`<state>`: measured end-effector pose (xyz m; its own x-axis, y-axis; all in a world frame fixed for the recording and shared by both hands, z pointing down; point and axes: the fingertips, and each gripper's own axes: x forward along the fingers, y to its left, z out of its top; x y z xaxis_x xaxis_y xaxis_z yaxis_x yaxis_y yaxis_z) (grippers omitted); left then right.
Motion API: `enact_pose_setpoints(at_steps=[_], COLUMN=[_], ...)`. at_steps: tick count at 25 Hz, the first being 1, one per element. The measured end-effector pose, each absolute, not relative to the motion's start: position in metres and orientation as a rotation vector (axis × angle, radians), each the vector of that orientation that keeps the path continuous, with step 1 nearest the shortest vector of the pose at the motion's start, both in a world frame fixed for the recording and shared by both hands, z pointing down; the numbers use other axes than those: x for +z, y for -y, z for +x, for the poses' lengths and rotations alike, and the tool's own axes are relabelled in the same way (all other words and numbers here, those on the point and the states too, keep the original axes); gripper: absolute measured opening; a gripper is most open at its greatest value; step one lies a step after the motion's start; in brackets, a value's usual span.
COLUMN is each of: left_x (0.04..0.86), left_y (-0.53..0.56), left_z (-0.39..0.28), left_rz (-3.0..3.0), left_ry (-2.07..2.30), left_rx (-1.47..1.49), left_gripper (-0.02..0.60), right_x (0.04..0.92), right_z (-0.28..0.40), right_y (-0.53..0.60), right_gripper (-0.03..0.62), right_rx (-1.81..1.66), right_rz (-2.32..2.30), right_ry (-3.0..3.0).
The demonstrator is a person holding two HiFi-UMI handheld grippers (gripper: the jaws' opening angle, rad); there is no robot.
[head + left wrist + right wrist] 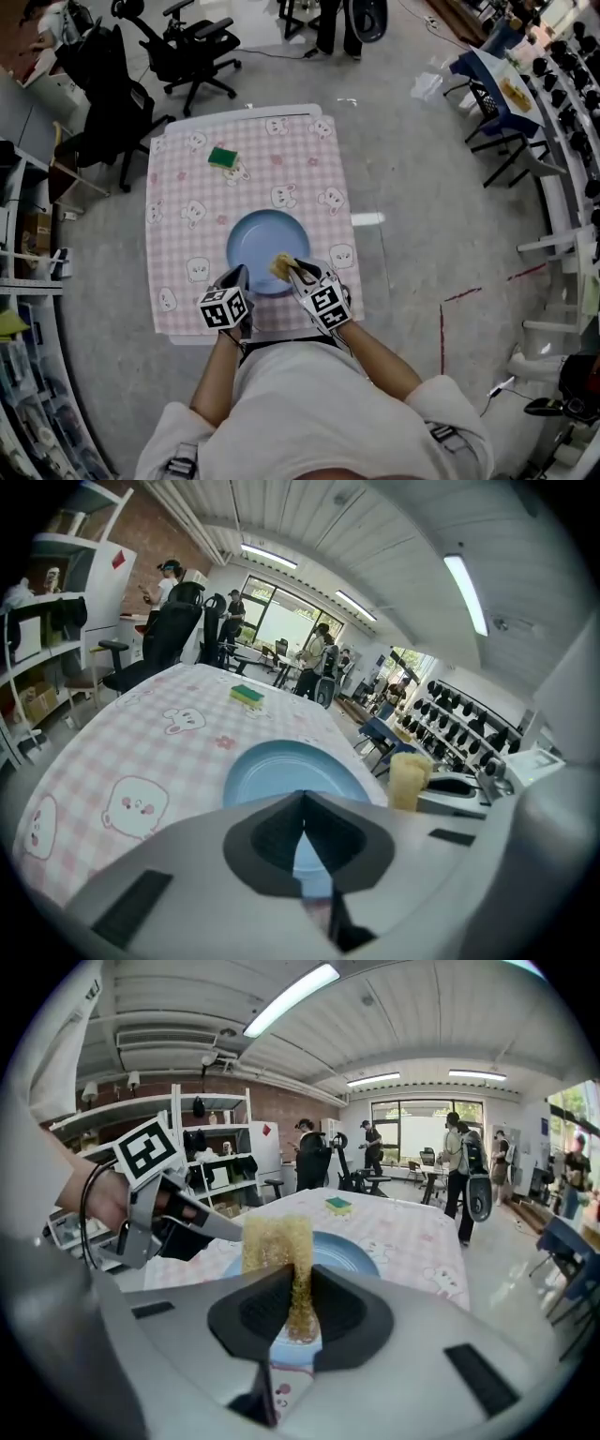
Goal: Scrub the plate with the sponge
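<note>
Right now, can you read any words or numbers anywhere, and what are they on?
No readable words or numbers anywhere.
Black-and-white marker cubes: square patterns only, no letters.
Pink checked tablecloth: cartoon animals, no writing.
Red diamond sticker on the white cabinet: too small to read.

The head view looks steeply down from above the person, taking in the whole worktop [178, 202] with the left tongs [240, 274] and right tongs [293, 266] at its near edge. The left gripper view rides low and close behind the left tongs, facing across the plate [281, 766] to the worktop's far end. The right gripper view sits likewise behind the right tongs, facing the same way. All three share the plate and the green sponge [247, 695].
</note>
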<state>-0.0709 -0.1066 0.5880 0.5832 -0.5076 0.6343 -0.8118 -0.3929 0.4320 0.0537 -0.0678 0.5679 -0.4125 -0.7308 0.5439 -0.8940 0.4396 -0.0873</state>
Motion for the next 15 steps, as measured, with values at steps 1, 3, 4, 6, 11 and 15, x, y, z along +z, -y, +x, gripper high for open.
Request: enact_pose_setpoints(at_steps=[1, 3, 4, 6, 11, 15], left_x=[0.585, 0.575, 0.568, 0.554, 0.514, 0.469], left_y=[0.102, 0.095, 0.091, 0.086, 0.095, 0.108], left_z=[-0.067, -0.061, -0.059, -0.056, -0.053, -0.052], left_rz=[2.081, 2.094, 2.100, 2.118, 2.217, 2.294], left_ry=[1.047, 1.058, 1.067, 1.088, 1.154, 1.192], left_rx=[0.520, 0.490, 0.468, 0.422, 0.347, 0.224], left_gripper=[0.012, 0.012, 0.012, 0.012, 0.012, 0.012], right_x=[0.567, 0.563, 0.560, 0.551, 0.508, 0.461], right_z=[0.053, 0.050, 0.049, 0.048, 0.053, 0.062], right_y=[0.068, 0.067, 0.066, 0.066, 0.081, 0.090], right_gripper=[0.058, 0.058, 0.058, 0.058, 0.058, 0.058], right_rx=[0.516, 0.504, 0.495, 0.471, 0.358, 0.231], right_rz=[1.377, 1.379, 1.379, 1.386, 1.460, 1.547], right_ry=[2.278, 2.304, 2.316, 2.339, 2.407, 2.447])
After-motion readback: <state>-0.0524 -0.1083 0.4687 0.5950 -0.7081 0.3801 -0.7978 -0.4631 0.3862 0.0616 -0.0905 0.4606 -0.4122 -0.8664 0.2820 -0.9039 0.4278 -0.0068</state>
